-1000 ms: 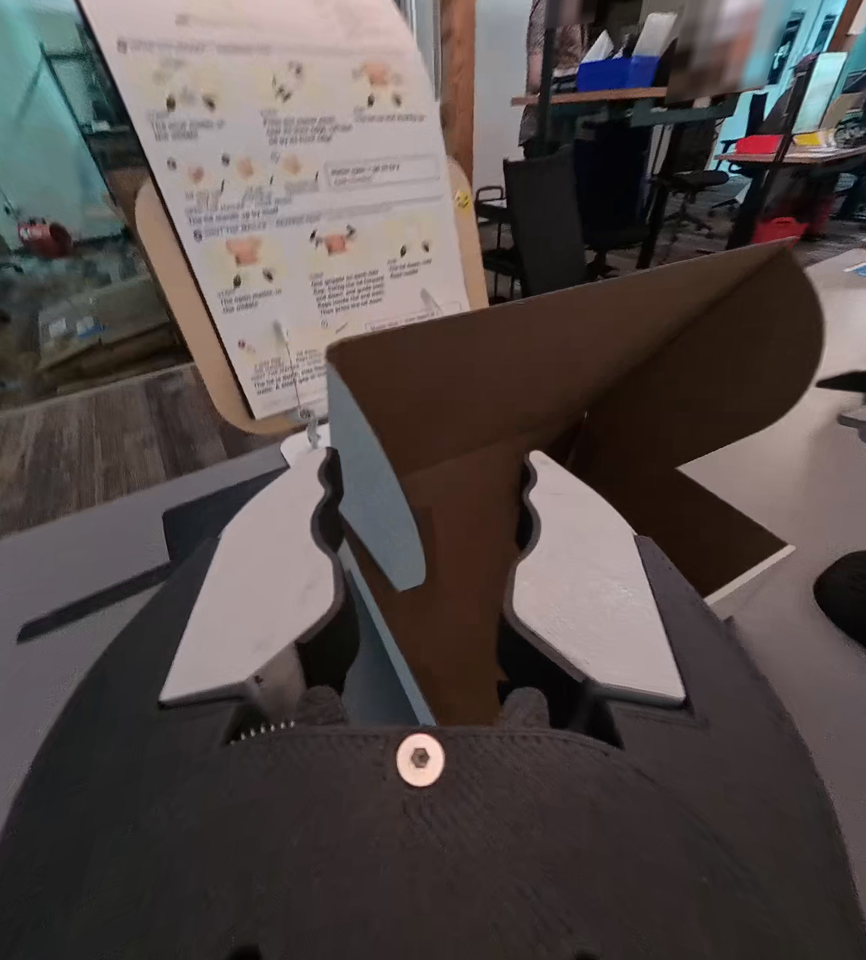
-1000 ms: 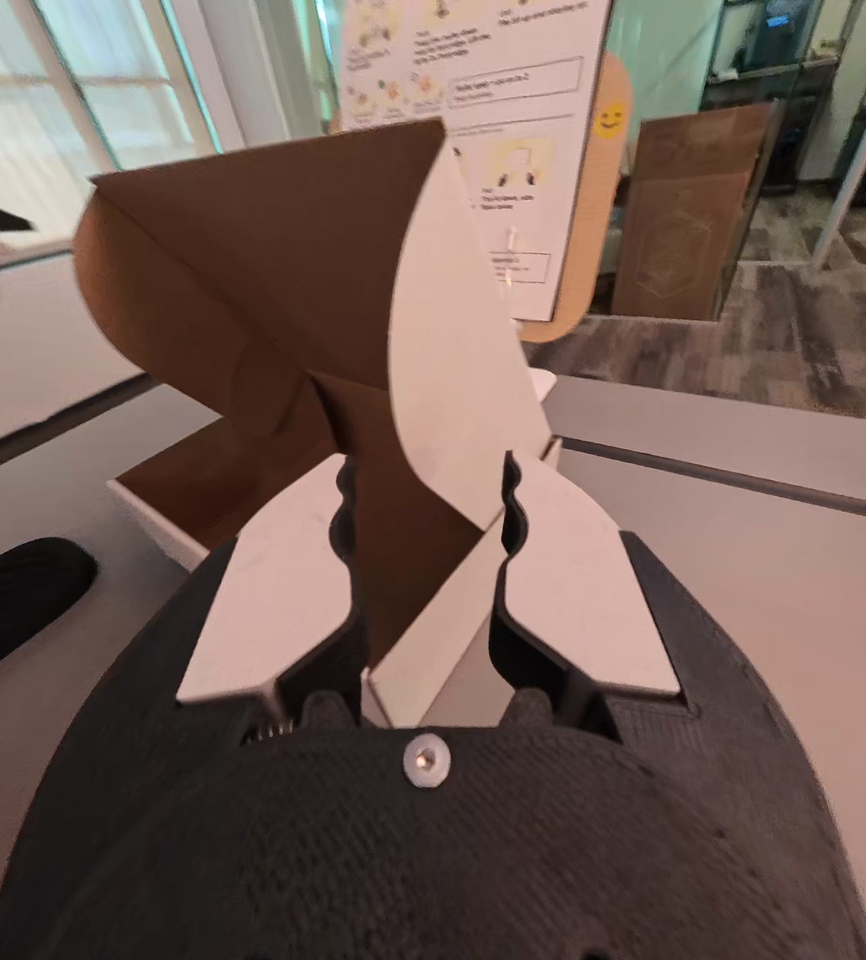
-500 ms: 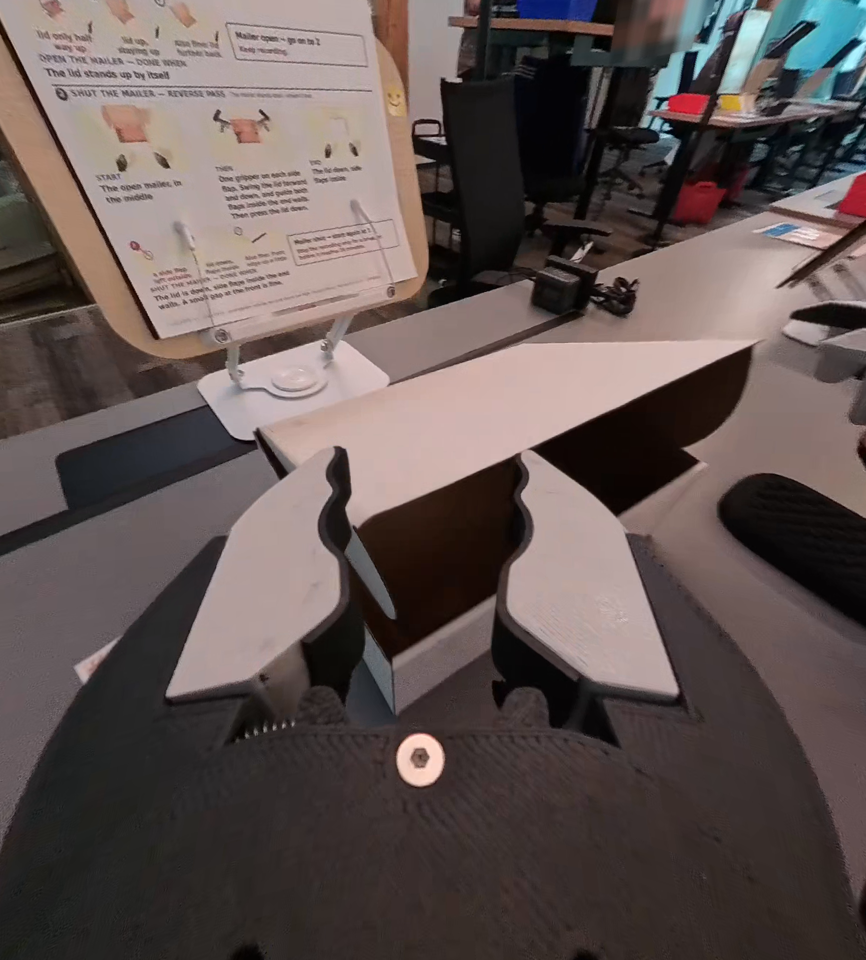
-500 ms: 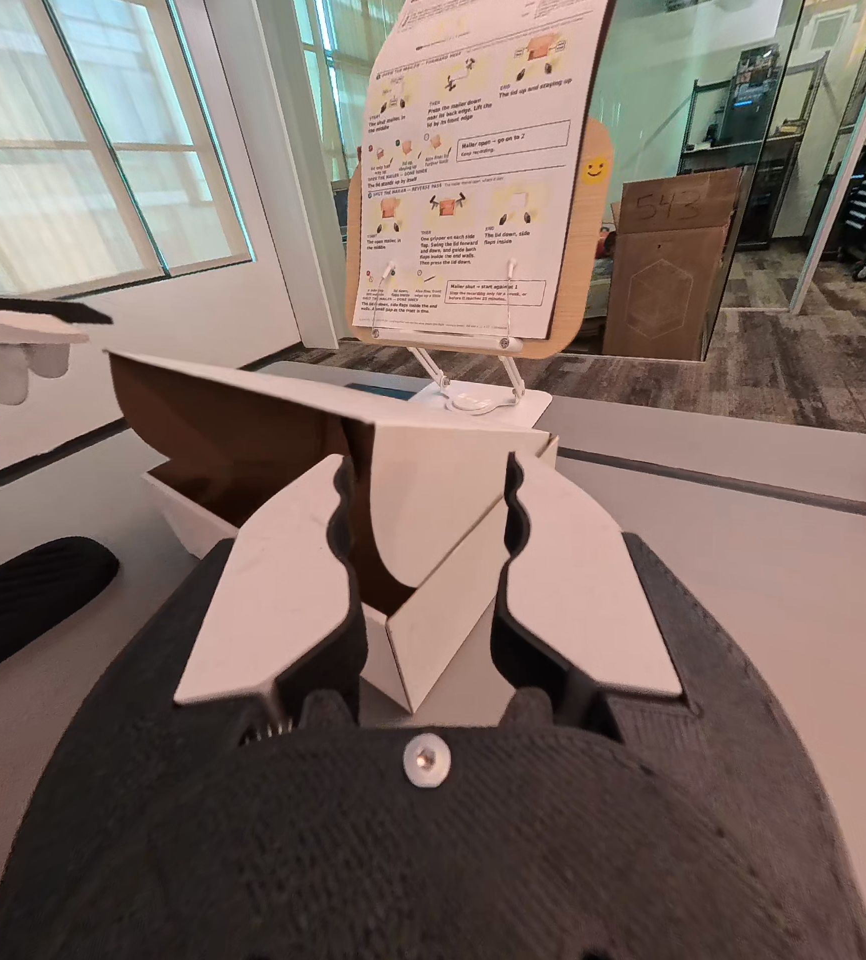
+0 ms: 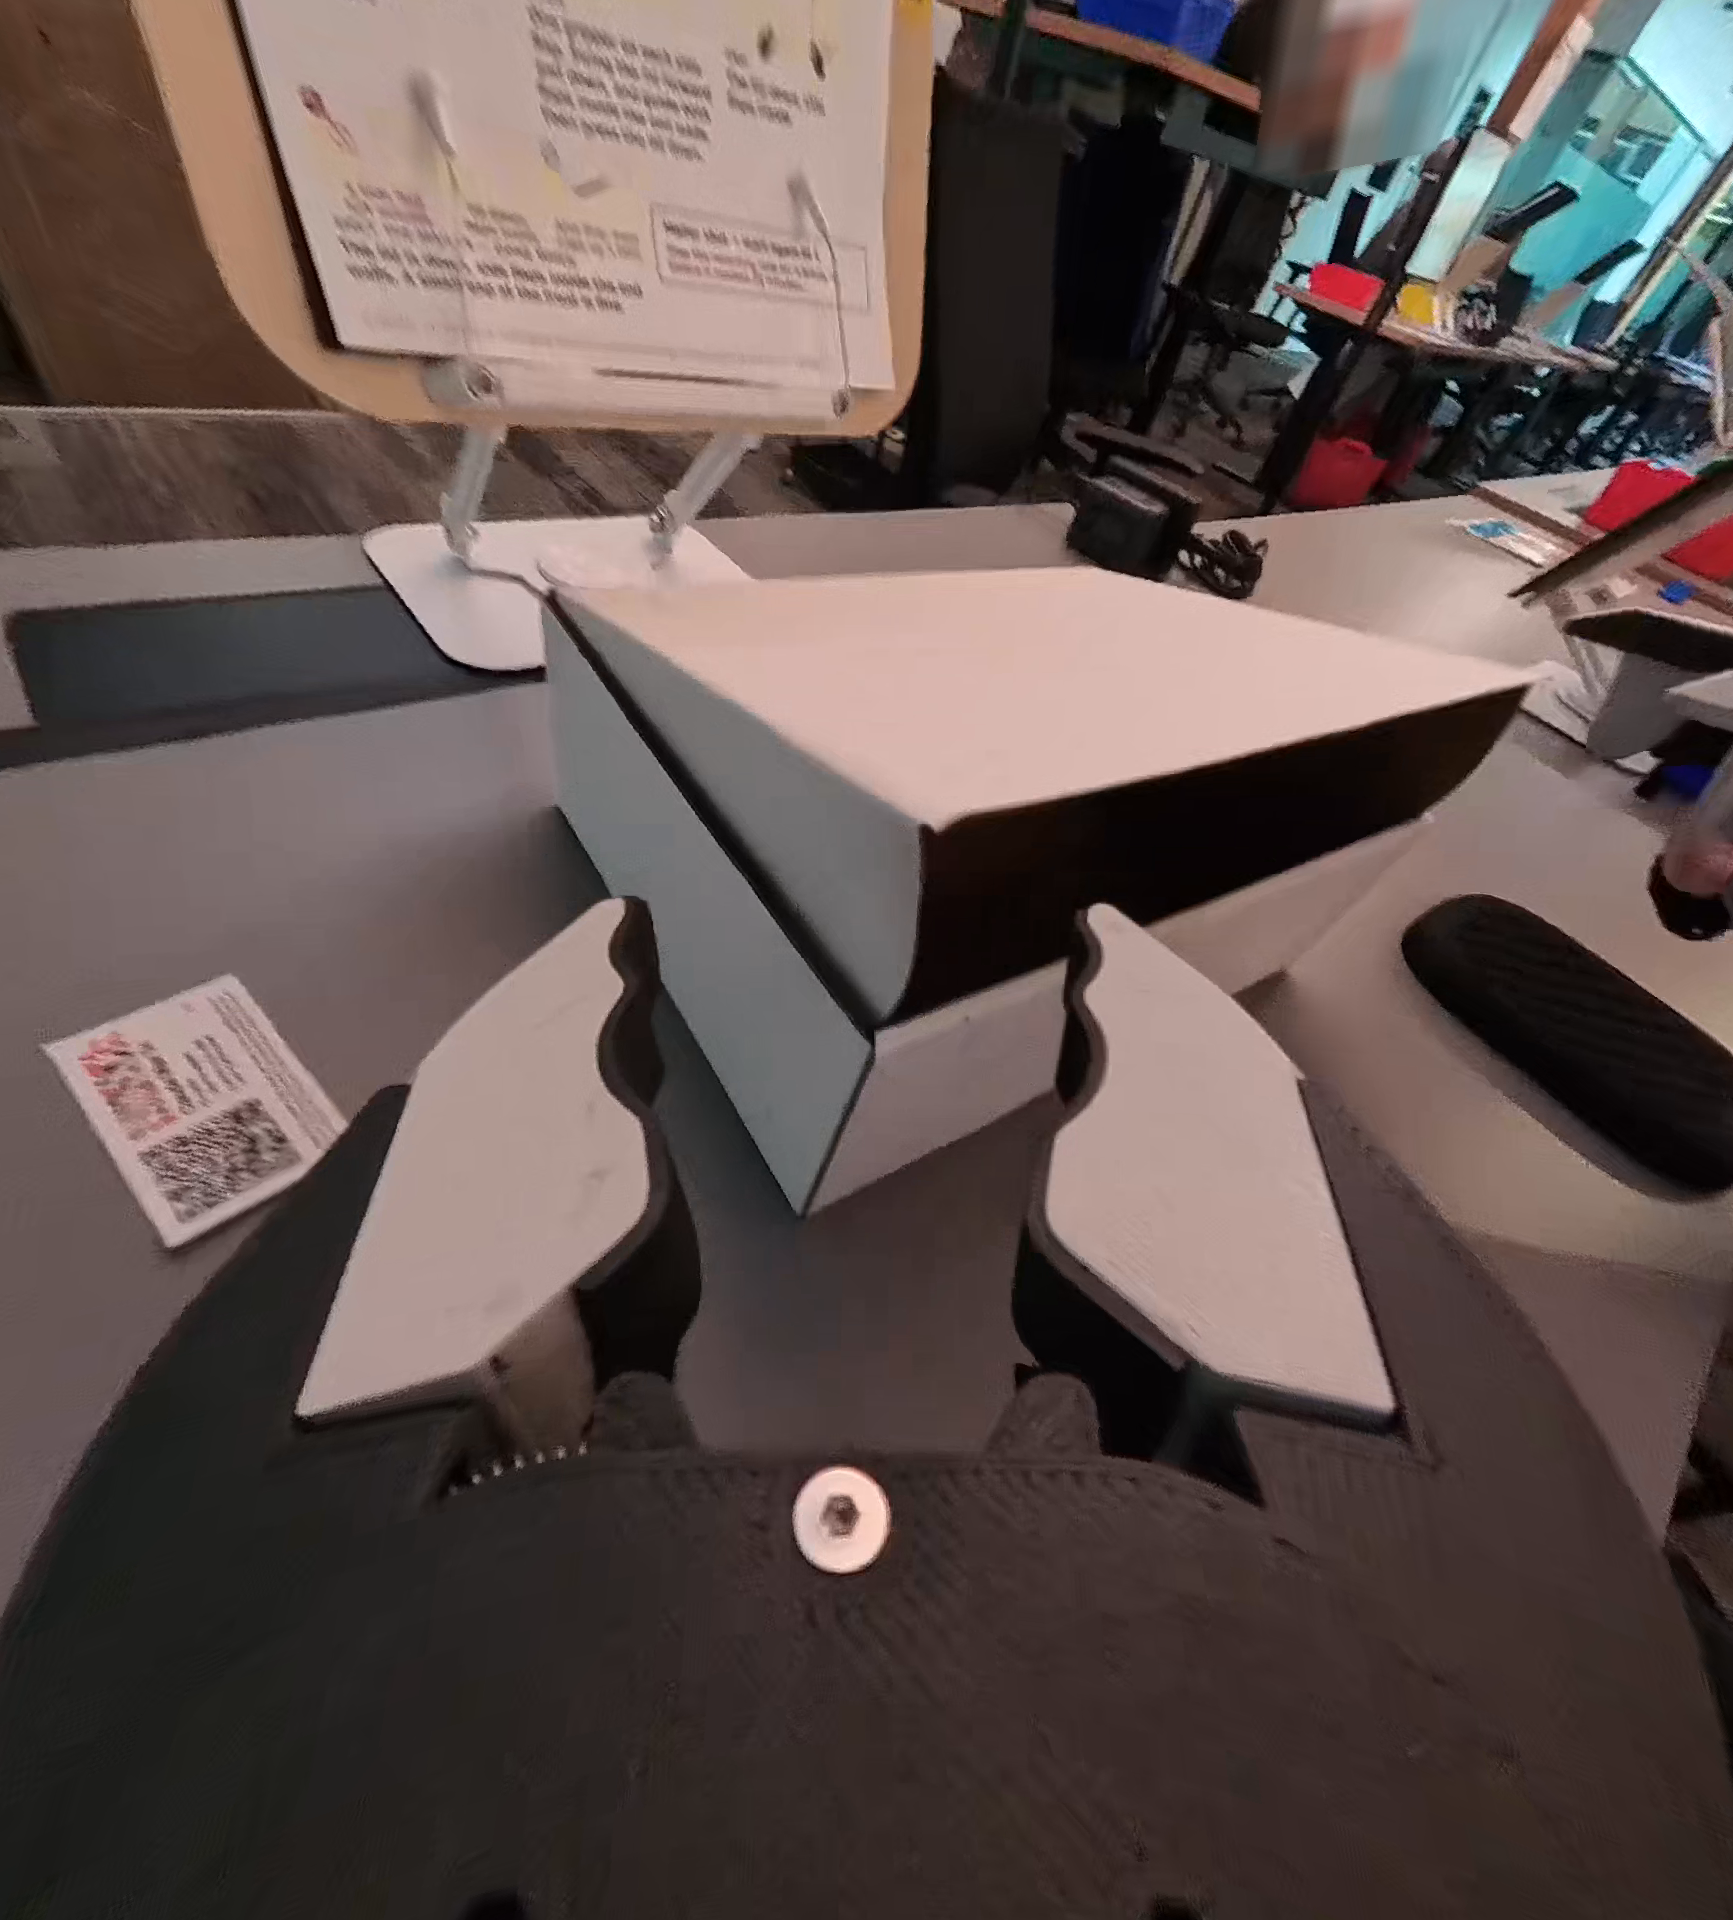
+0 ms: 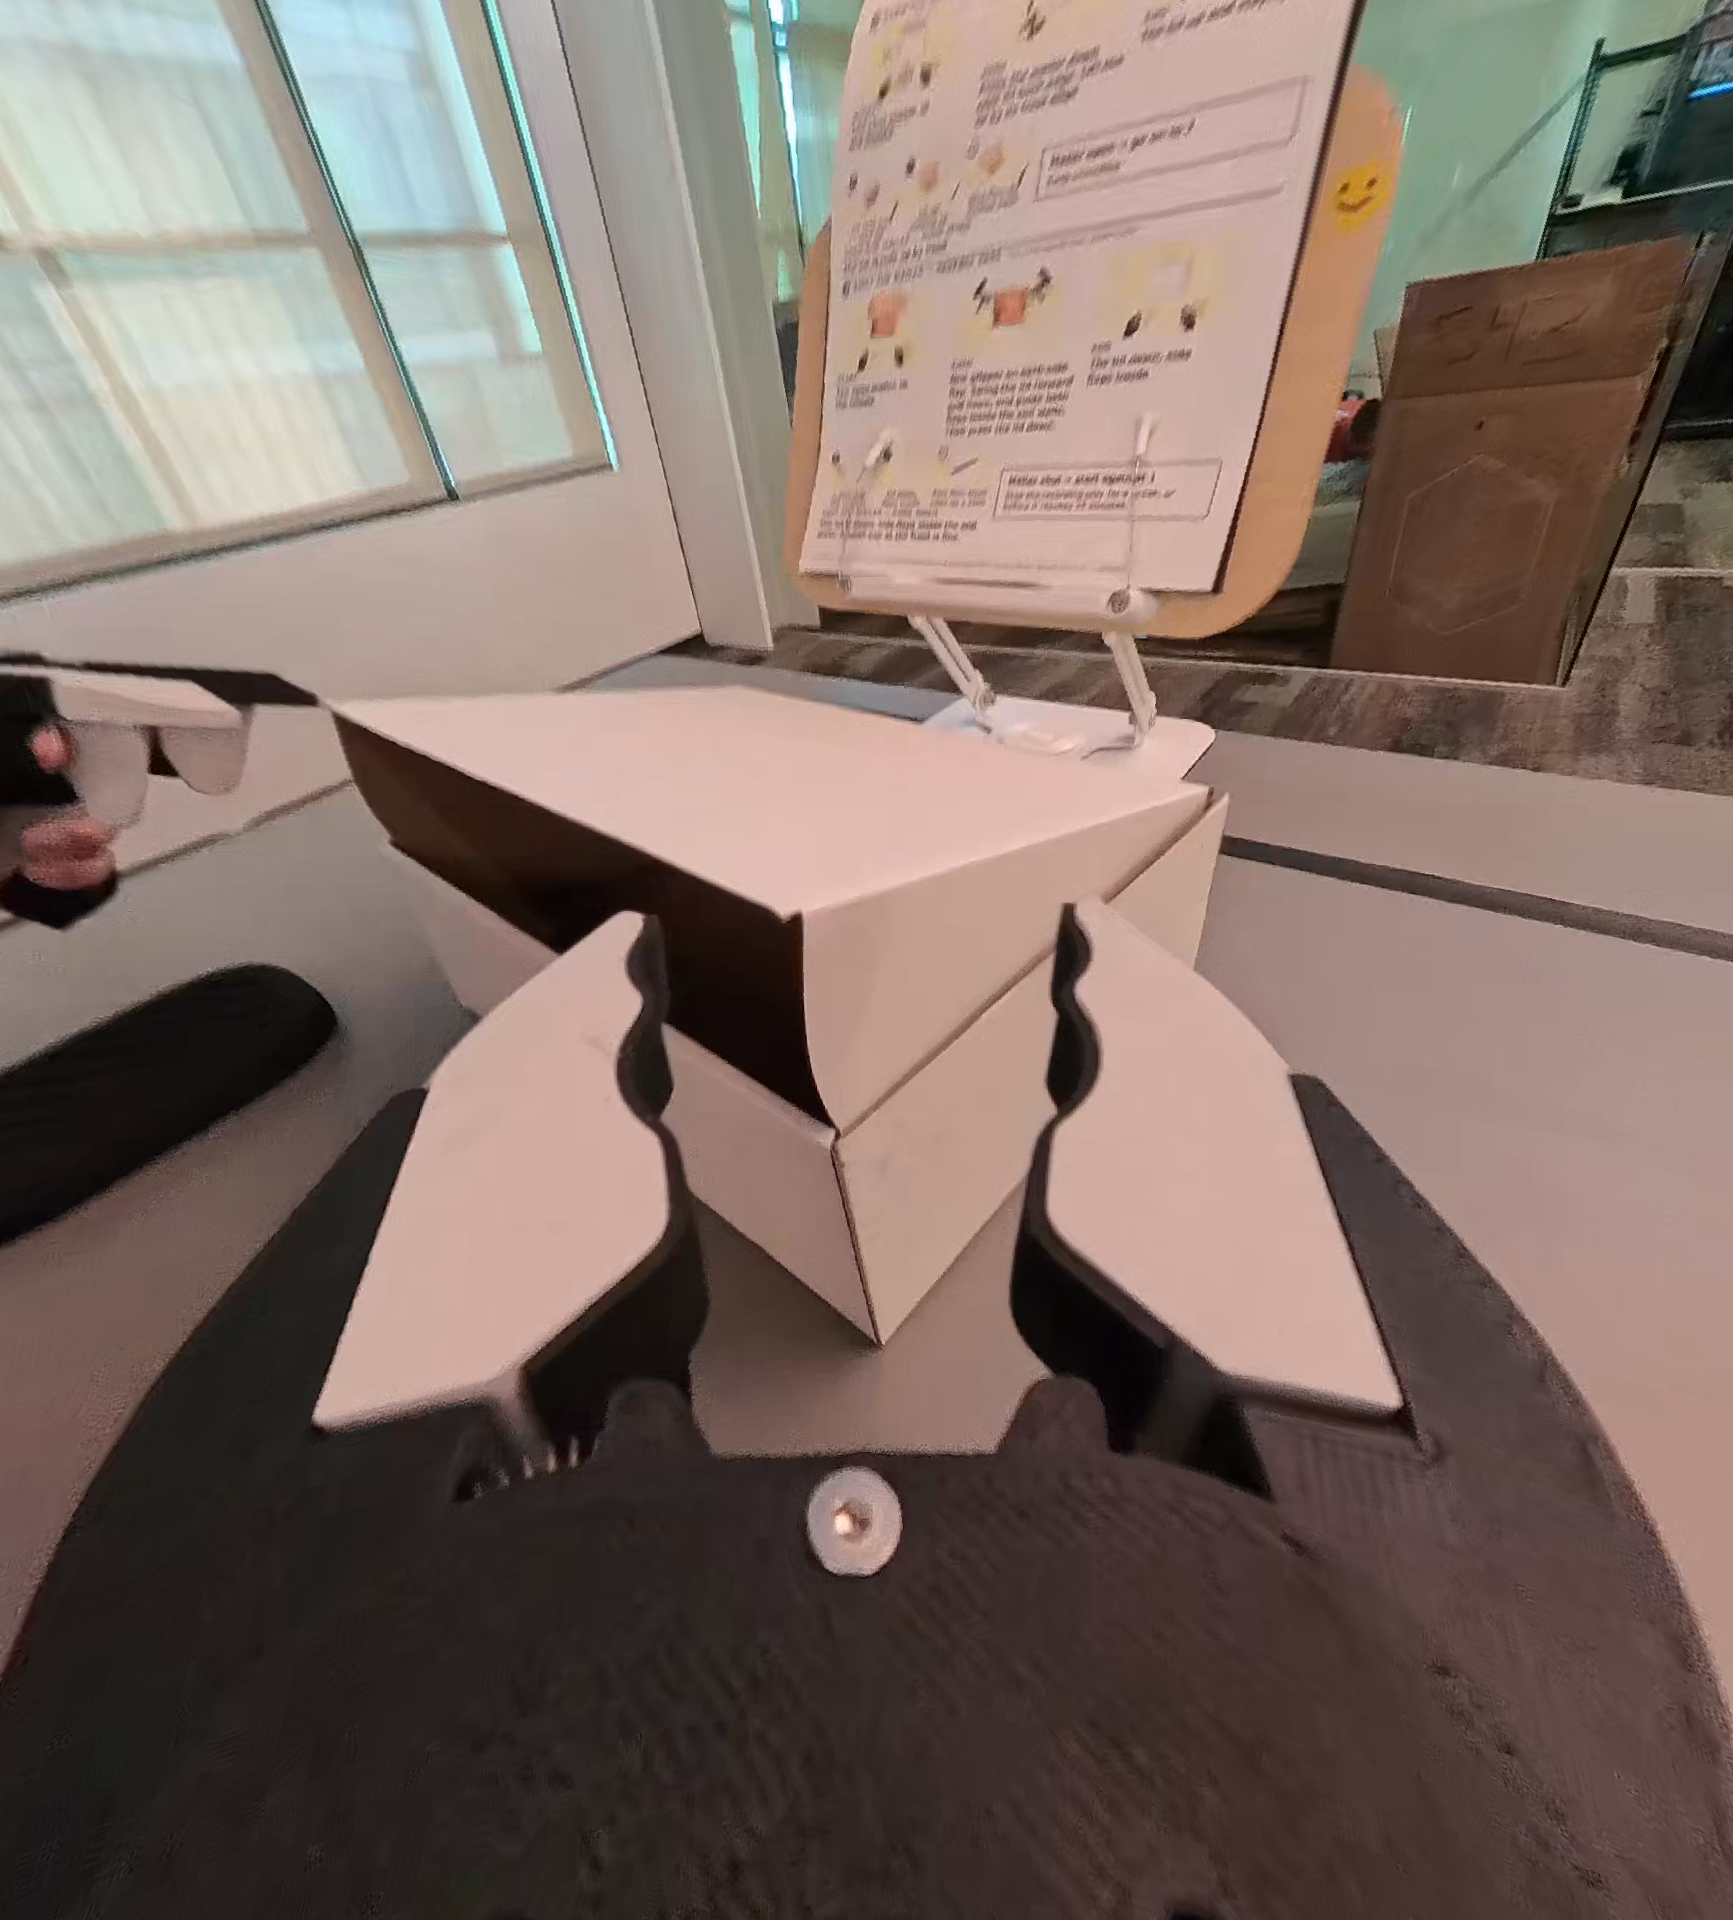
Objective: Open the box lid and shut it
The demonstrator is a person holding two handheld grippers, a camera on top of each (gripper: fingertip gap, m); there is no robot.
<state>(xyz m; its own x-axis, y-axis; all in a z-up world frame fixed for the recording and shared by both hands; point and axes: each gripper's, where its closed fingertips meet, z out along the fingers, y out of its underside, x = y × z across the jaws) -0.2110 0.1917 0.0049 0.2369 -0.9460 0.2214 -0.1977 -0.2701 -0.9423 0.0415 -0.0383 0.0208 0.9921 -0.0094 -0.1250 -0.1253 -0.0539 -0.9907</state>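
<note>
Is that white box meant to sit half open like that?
The lid is askew: it slopes up from the back, leaving a dark gap above the box front wall. Both tongs are open, gripping nothing.

Box (image 5: 997,717): matt white cardboard, brown inside. Left gripper (image 5: 857,1023): ribbed black plastic, smooth grey fingers (image 5: 498,1164). Table (image 5: 218,831): smooth matt grey. Stand board (image 6: 1350,416): pale wood.

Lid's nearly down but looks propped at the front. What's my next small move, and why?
Probably press the lid down along its front edge. Its front still stands above the box wall, with a dark gap showing, while both side flaps seem tucked inside. Both the left gripper and right gripper have open jaws holding nothing, so either looks free to push.
</note>
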